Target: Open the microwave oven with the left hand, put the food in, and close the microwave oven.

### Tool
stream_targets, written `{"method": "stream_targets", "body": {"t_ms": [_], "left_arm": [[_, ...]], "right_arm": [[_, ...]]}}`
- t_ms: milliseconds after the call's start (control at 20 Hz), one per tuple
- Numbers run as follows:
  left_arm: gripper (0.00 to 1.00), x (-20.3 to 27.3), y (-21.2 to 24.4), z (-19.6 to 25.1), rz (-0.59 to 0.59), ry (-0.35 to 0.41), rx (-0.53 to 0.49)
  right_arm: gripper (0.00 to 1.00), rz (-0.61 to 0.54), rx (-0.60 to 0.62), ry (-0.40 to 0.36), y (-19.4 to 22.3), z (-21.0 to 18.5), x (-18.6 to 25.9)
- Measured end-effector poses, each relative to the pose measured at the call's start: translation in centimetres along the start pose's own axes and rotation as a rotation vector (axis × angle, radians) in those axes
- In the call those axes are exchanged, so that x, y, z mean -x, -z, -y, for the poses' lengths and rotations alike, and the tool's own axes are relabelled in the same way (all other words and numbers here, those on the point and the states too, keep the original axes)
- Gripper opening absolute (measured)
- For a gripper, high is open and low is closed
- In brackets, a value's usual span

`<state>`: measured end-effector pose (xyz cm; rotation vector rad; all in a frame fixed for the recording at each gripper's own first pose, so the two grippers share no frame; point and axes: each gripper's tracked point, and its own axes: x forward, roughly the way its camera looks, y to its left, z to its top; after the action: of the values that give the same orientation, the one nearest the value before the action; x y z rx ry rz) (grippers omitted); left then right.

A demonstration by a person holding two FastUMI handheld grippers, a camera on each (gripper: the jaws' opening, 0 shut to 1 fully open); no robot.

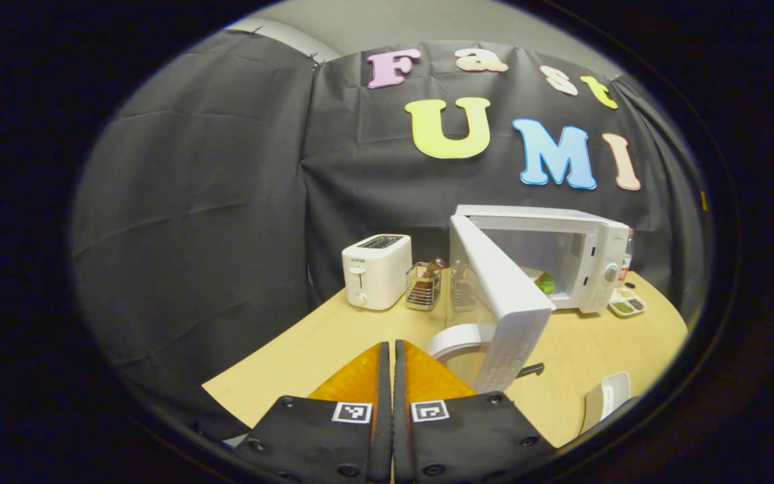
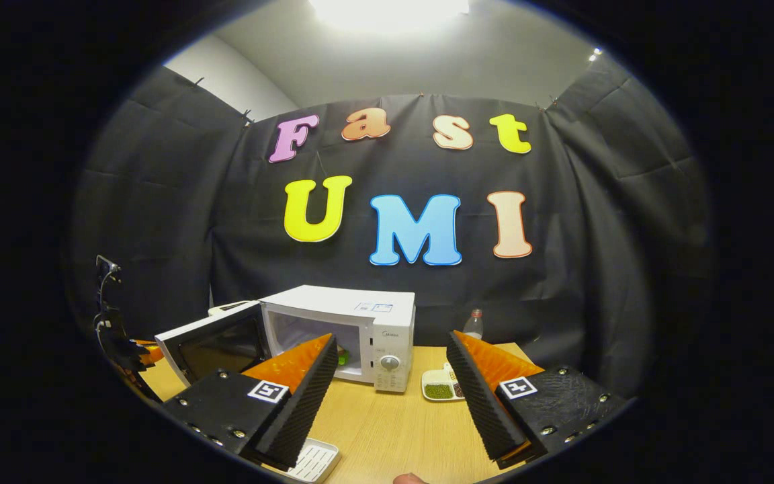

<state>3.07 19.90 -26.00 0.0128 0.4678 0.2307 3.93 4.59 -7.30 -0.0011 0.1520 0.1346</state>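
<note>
At the far right of the table (image 1: 333, 336) stands the microwave (image 1: 602, 249), its door (image 1: 504, 302) swung wide toward me. Something green, the food (image 1: 547, 282), lies inside on the oven floor; in the right gripper view it peeks past my finger at the cavity mouth (image 2: 342, 357). My left gripper (image 1: 391, 366) has its fingers pressed together with nothing between them, held over the near edge, short of the door. My right gripper (image 2: 390, 376) is spread wide and holds nothing, hanging over the table in front of the microwave (image 2: 360, 333). Left of the oven, along the far edge, sit a toaster (image 1: 376, 270) and a wire rack (image 1: 423, 285). A small dish (image 2: 442, 386) with green and dark fillings rests just beside the microwave's right side, and a bottle (image 2: 473, 324) stands behind it near the wall. A white tray (image 2: 313, 461) lies at the near edge beneath my right gripper.
</note>
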Motion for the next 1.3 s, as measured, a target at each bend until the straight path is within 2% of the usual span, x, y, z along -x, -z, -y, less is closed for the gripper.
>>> {"method": "stream_targets", "body": {"t_ms": [50, 100, 250, 300, 400, 450, 850, 1300], "left_arm": [[0.12, 0.3, -0.2, 0.7, 0.000, 0.008, 0.001], [0.07, 0.6, -0.3, 1.4, 0.002, 0.017, 0.003], [0.07, 1.1, -0.7, 3.5, 0.014, 0.047, -0.010], [0.03, 1.1, -0.7, 4.3, 0.015, 0.060, -0.012], [0.12, 1.1, -1.0, 5.9, 0.010, 0.091, -0.009], [0.07, 0.9, -1.0, 6.9, 0.008, 0.110, -0.007], [0.07, -0.8, -1.8, 13.5, -0.005, 0.301, -0.048], [0.07, -4.6, -3.5, 18.4, -0.011, 0.490, -0.081]], "right_arm": [[0.98, -0.003, -0.001, -0.002, 0.1, 0.2, 0.2], [0.98, -0.004, -0.003, -0.004, 0.1, 0.5, 0.5], [0.98, -0.003, -0.025, -0.005, -0.1, 1.0, 1.3], [0.98, 0.003, -0.031, -0.003, -0.4, 1.1, 1.4], [0.98, 0.009, -0.036, 0.000, -0.7, 1.2, 1.7], [0.98, 0.013, -0.039, 0.001, -0.9, 1.1, 1.8], [0.98, 0.023, -0.045, 0.021, -1.7, -0.5, 0.6], [0.98, 0.025, -0.040, 0.125, -2.2, -0.6, -0.7]]}}
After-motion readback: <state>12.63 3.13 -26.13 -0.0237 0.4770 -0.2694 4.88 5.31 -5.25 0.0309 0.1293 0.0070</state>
